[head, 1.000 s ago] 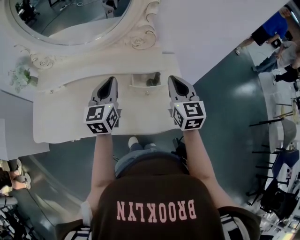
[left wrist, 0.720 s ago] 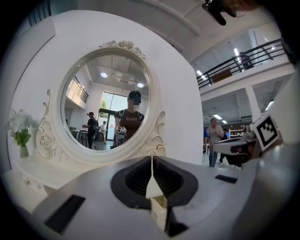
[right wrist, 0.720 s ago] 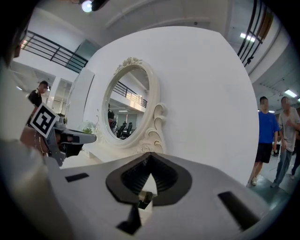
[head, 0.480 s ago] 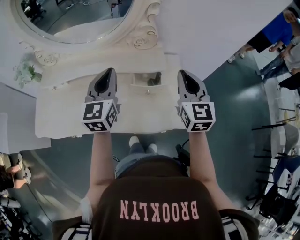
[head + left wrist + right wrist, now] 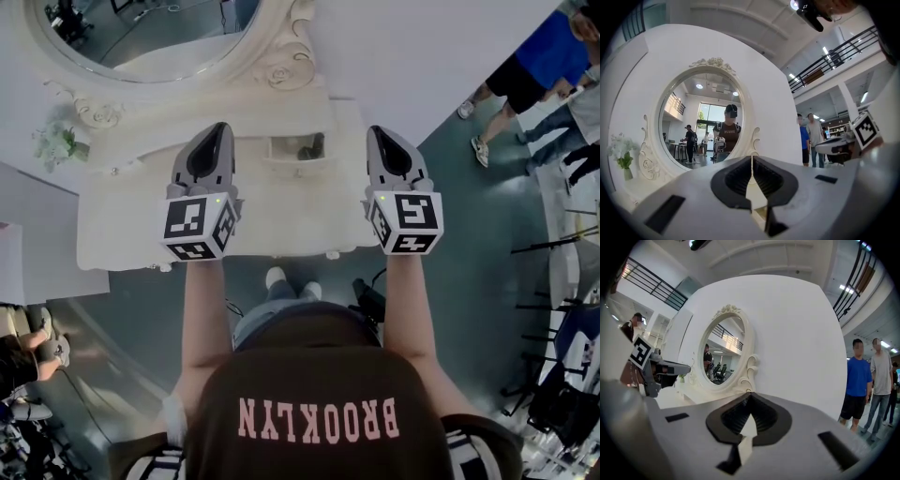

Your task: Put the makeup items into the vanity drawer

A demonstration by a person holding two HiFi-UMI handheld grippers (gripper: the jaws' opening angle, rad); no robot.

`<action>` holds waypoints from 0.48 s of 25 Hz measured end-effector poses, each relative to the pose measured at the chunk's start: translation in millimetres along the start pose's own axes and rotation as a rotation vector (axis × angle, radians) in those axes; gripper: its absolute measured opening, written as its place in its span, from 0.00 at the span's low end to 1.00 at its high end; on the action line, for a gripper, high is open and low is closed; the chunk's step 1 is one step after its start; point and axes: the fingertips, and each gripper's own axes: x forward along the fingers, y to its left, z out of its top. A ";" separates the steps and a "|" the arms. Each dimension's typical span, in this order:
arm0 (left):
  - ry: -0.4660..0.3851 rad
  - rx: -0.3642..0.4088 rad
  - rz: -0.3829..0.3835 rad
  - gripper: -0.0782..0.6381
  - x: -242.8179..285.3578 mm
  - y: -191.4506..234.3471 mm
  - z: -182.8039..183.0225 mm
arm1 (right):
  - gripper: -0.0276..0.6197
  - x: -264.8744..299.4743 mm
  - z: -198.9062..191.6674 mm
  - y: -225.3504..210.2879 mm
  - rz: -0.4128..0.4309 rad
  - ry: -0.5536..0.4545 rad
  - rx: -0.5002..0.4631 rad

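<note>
The white vanity table [image 5: 141, 234] stands below me with its small middle drawer [image 5: 282, 148] pulled open. A dark makeup item [image 5: 307, 148] lies inside it. My left gripper [image 5: 219, 129] hovers over the tabletop just left of the drawer, jaws shut and empty. On the drawer's right, my right gripper [image 5: 381, 133] hangs near the table's right edge, also shut with nothing held. In the left gripper view the left gripper [image 5: 751, 161] points at the oval mirror [image 5: 705, 122]. The right gripper [image 5: 749, 397] faces the mirror [image 5: 724, 355] from the right.
A small vase of white flowers [image 5: 58, 142] stands at the vanity's back left, under the ornate mirror frame [image 5: 281, 70]. A white wall panel backs the vanity. People stand on the floor to the right [image 5: 530, 66] and at the lower left [image 5: 23, 361].
The right gripper has drifted rightward toward the table's edge, widening the gap between the grippers. The left gripper has barely moved. Both stayed shut and empty.
</note>
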 end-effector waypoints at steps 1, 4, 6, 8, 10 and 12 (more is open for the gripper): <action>0.000 0.003 -0.002 0.12 -1.2 -1.3 0.5 | 0.04 -1.2 0.3 1.0 0.001 0.002 0.002; -0.002 0.011 -0.006 0.12 -3.5 -3.7 2.7 | 0.04 -4.5 0.5 2.1 -0.003 0.006 0.013; -0.004 0.015 -0.008 0.12 -4.4 -4.6 3.7 | 0.04 -6.5 0.3 1.6 -0.008 0.007 0.025; -0.004 0.016 -0.008 0.12 -5.6 -5.1 4.1 | 0.04 -8.9 0.0 0.4 -0.013 0.006 0.036; -0.004 0.016 -0.006 0.12 -6.8 -5.7 4.4 | 0.04 -11.2 -0.2 -1.4 -0.017 0.007 0.043; -0.002 0.015 -0.003 0.12 -7.5 -6.1 4.8 | 0.04 -13.2 -0.2 -2.5 -0.019 0.007 0.045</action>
